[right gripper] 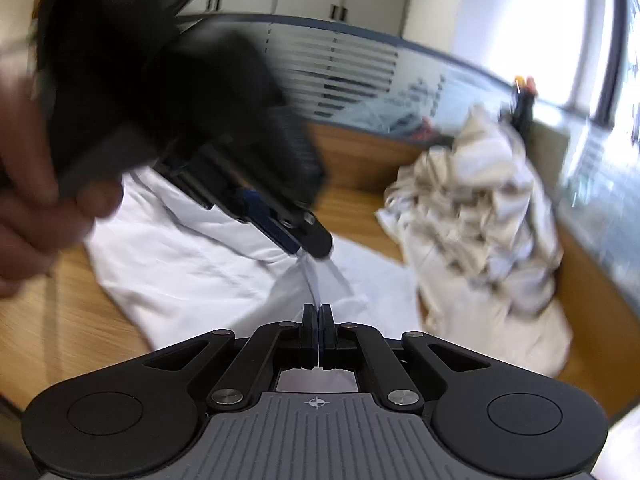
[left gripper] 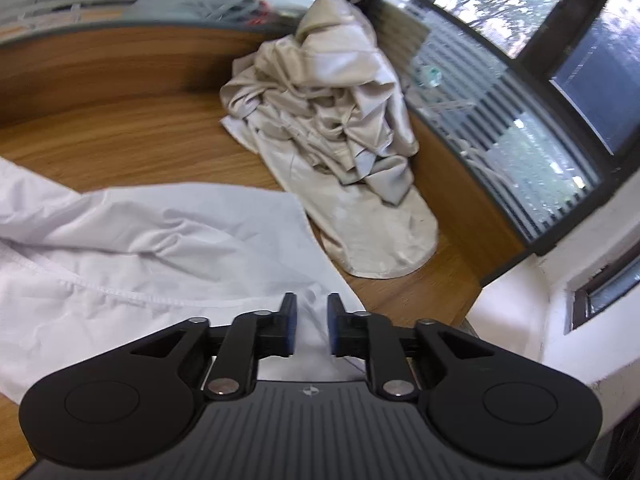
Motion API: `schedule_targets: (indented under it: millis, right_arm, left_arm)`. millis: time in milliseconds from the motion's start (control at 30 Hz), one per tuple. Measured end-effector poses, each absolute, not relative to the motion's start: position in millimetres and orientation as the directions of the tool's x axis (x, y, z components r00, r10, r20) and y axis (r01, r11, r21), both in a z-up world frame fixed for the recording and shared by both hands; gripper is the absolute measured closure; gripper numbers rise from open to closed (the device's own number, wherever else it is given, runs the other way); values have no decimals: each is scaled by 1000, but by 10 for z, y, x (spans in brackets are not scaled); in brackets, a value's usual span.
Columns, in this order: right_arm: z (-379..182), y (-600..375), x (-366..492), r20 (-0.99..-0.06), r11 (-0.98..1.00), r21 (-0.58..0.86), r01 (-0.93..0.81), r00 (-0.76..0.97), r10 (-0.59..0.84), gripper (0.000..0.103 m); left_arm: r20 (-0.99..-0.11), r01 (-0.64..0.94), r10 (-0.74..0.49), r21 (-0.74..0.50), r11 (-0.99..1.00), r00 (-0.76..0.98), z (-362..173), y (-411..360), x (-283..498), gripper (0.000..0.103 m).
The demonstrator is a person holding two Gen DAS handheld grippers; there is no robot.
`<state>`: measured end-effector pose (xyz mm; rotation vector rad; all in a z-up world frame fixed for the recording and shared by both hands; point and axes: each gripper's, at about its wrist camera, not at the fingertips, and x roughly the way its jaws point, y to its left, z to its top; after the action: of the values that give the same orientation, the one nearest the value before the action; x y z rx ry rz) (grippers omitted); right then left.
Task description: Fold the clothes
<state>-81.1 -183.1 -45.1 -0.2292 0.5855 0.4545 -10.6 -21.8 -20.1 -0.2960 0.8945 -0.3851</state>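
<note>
A white garment (left gripper: 160, 240) lies spread on the wooden table (left gripper: 100, 120). My left gripper (left gripper: 311, 308) hovers over its near corner with the jaws apart, a ridge of white cloth running between the blue pads without being pinched. In the right wrist view the right gripper (right gripper: 317, 310) is shut on a thin raised fold of the white garment (right gripper: 180, 252). That fold stretches up to the tips of the left gripper (right gripper: 310, 246), which a hand (right gripper: 32, 216) holds at the upper left, blurred.
A crumpled beige pile of clothes (left gripper: 340, 120) (right gripper: 480, 208) sits at the back right of the table, against a striped glass partition (left gripper: 480, 120). Bare wood (right gripper: 60, 320) shows left of the white garment. The table's right edge meets a white wall.
</note>
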Motion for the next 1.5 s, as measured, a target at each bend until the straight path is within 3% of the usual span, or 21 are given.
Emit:
schedule_targets:
  millis: [200, 367, 533, 767, 833, 900, 1133, 1267, 1333, 1400, 1500]
  right_arm:
    - [-493, -2546, -920, -647, 887, 232, -399, 618, 447, 101]
    - [-812, -2812, -984, -695, 884, 306, -353, 552, 461, 101]
    - [-1190, -2834, -1090, -736, 874, 295, -386, 492, 465, 100]
    - [-1294, -2809, -1222, -813, 877, 148, -457, 449, 371, 99]
    - [-1199, -2874, -1221, -803, 879, 155, -452, 460, 378, 93]
    - [-1097, -2920, -1164, -789, 871, 167, -463, 466, 399, 73]
    - [-860, -2950, -816, -760, 816, 173, -552, 453, 467, 67]
    - [-835, -2998, -537, -760, 776, 184, -603, 414, 502, 57]
    - [-833, -3027, -381, -763, 753, 187, -631, 389, 516, 54]
    - [-836, -3065, -243, -765, 724, 179, -666, 368, 528, 38]
    - [-845, -3141, -33, -764, 684, 163, -711, 348, 544, 23]
  left_arm:
    - [-744, 150, -324, -294, 944, 584, -497, 193, -192, 65]
    - [-799, 2, -180, -218, 976, 573, -930, 655, -200, 65]
    - [-833, -118, -100, -194, 974, 544, -1178, 1136, -260, 65]
    - [-834, -227, -39, -195, 954, 551, -1174, 1588, -379, 62]
    - [-832, -235, -46, -208, 950, 553, -1129, 1613, -382, 57]
    - [-826, -228, -63, -227, 947, 560, -1071, 1585, -386, 47]
    - [-804, -182, -122, -275, 944, 582, -834, 1126, -339, 31]
    - [-781, -150, -143, -290, 945, 608, -686, 704, -325, 20]
    - [-776, -119, -172, -303, 946, 607, -650, 450, -320, 19]
    - [-779, -109, -164, -286, 952, 605, -632, 160, -333, 18]
    - [-786, -115, -134, -252, 961, 604, -621, -269, -363, 17]
